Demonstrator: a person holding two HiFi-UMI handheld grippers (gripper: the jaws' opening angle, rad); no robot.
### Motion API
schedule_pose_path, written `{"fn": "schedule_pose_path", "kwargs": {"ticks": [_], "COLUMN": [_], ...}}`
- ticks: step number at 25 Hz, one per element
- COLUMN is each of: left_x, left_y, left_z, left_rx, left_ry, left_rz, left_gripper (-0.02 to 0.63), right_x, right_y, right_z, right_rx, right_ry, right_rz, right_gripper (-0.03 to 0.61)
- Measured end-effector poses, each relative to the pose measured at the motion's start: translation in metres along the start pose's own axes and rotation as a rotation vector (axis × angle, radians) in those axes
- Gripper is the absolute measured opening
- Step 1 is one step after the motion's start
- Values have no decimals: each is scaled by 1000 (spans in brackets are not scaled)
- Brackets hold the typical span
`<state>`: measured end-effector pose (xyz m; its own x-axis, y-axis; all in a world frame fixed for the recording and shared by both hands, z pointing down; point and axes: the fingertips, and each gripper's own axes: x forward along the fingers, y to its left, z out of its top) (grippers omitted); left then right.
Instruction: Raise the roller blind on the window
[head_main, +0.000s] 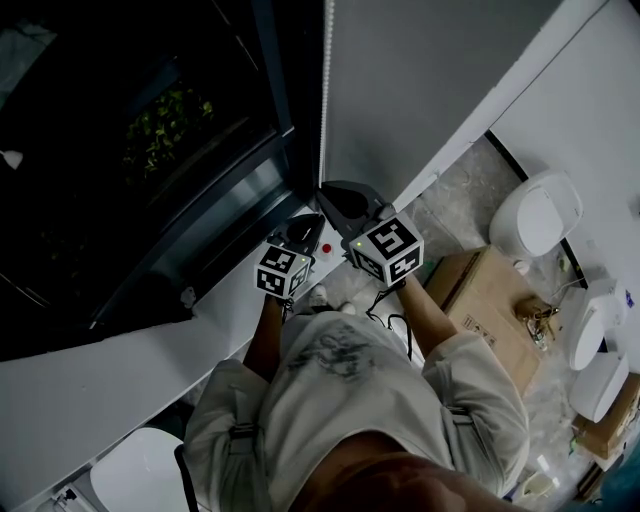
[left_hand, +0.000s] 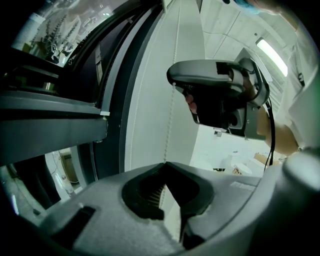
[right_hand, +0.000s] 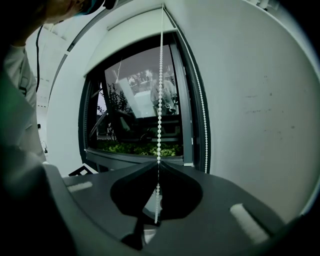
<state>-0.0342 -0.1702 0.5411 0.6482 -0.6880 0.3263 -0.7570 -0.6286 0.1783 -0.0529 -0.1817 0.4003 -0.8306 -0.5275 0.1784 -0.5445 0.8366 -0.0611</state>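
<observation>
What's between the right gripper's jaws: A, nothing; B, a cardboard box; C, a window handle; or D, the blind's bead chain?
D: in the right gripper view the right gripper is shut on the bead chain, which runs straight up from its tips.

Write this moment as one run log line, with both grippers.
left gripper: shut on bead chain | right gripper: shut on bead chain

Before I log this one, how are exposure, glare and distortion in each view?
Head view: dim overall, dark window glass nearly black. Left gripper view: heavy wide-angle bending, long ceiling light blown out. Right gripper view: white bead chain crisp, reflections on the pane, corners black.
</observation>
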Motion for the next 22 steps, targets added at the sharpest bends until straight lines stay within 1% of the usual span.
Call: {"fn": "schedule_pose_path", "kwargs": {"ticks": [6,10,14,15,18,22], "left_x": [4,1,-5,-7,-15,-34], "left_y": [1,0,-4,-4,-4,-6], "left_z": [-10,-9,-5,-2,14,50], "left_rx": [-2,3,-18,-21,-20,-8], "left_ry": [22,14,3,-6,-42,-110], "left_rz": [-1,1,-2,-1,10,12], "left_gripper": [12,14,15,19,60,93], "right_x": [1,0,-1,-1,-2,-1], "right_y": [-3,-4,-6,-6,-7,-7], "right_z": [-7,-9,-7,-6,-9,-9], "right_rx": [2,1,-9,-9,-4,-12], "right_ry": [11,14,12,12,24,13], "right_rz": [-4,-4,-3,-1,2,2], "right_gripper": [12,12,12,12,12,12]}}
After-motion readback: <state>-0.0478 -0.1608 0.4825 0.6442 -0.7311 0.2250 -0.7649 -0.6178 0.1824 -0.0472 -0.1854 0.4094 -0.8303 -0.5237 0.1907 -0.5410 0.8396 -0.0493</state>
